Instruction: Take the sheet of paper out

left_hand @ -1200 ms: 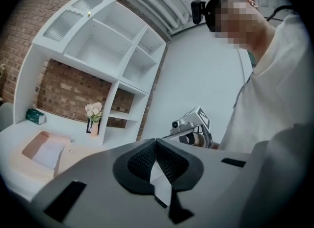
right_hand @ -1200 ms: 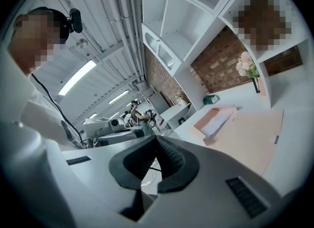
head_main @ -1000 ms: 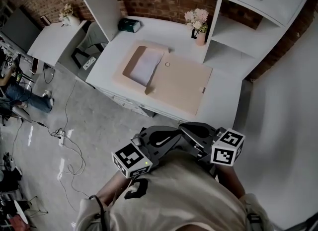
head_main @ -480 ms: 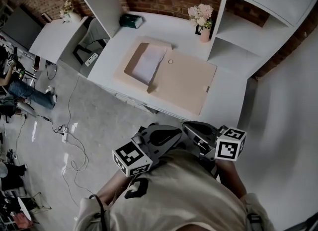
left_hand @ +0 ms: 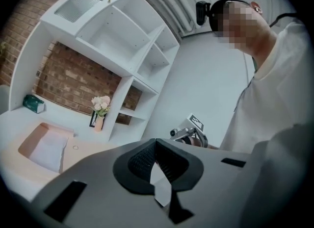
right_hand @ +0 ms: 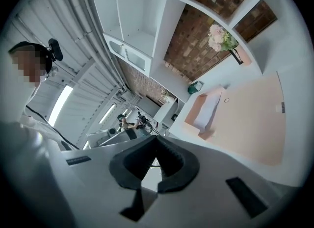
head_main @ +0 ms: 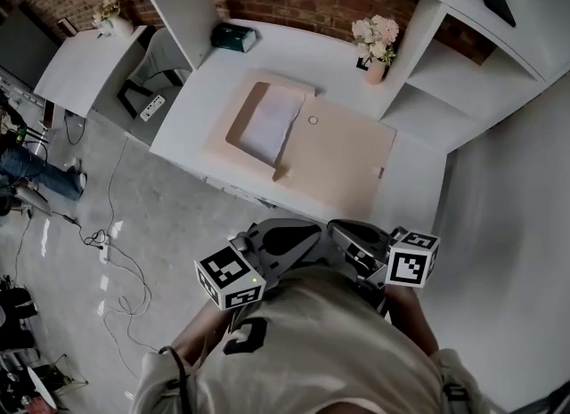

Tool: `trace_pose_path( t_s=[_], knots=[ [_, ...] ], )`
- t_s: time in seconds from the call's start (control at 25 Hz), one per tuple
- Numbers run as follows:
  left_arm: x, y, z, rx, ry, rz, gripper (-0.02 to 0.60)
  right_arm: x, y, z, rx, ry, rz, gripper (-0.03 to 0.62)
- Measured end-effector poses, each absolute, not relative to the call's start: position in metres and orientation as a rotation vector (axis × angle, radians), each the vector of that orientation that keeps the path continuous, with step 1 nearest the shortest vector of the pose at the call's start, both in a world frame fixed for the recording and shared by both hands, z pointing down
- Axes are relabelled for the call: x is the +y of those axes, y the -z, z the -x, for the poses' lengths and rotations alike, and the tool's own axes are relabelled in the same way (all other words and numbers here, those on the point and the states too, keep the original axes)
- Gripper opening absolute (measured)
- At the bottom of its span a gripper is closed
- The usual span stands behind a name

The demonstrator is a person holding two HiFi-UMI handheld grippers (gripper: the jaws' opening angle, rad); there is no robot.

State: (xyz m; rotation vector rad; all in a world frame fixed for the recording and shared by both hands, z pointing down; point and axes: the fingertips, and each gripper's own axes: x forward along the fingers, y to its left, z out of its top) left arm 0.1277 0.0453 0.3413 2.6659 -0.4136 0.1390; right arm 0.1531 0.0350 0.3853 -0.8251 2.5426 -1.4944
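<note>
Approach under way, sheet not yet touched

Over the last second little changes at the counter and more in how the person stands to it. In the head view the white counter (head_main: 198, 92) and the tan folder (head_main: 346, 158) lying open on it have swung slightly and drifted to the right. The shelf unit at the right now takes more of the frame, and the pink flowers (head_main: 375, 31) have slid right with it. That reads as the person shifting toward the work, not as anything on the counter being moved.

Both tools stay tucked low against the chest, side by side, well apart from the folder. The left gripper (left_hand: 155, 142) has its fingers pressed together with nothing between them. The right gripper (right_hand: 156, 141) is the same, fingers closed on nothing. Their marker cubes have barely moved in the head view, so the hands are travelling with the body and are not reaching out.

The sheet of paper (head_main: 272, 124) lies flat in the shallow left half of the folder, white against the tan, as it did a second ago. The lid half lies spread flat to its right, so the sheet is already exposed.

For the task this looks like the opening step. The grippers have yet to be carried forward over the counter, and at least one must open before it can take an edge of the sheet.
</note>
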Motion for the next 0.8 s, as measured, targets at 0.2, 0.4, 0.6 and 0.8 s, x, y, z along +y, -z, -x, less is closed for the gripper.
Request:
trace_pose_path(
  t_s=[0.2, 0.4, 0.6, 0.8],
  knots=[
    [0.000, -0.346, -0.083, -0.485, -0.015, -2.540, 0.018, 0.011, -0.388, -0.130, 2.586, 1.520, 0.864, 0.026],
    [-0.035, -0.353, -0.046, -0.580, 0.013, -2.492, 0.018, -0.009, -0.386, -0.116, 2.603, 1.537, 0.931, 0.026],
    [-0.078, -0.347, -0.001, -0.713, 0.005, -2.540, 0.018, -0.027, -0.381, -0.106, 2.615, 1.531, 0.989, 0.026],
    [-0.101, -0.348, 0.033, -0.792, 0.021, -2.537, 0.018, -0.040, -0.382, -0.091, 2.593, 1.547, 1.024, 0.026]
  ],
)
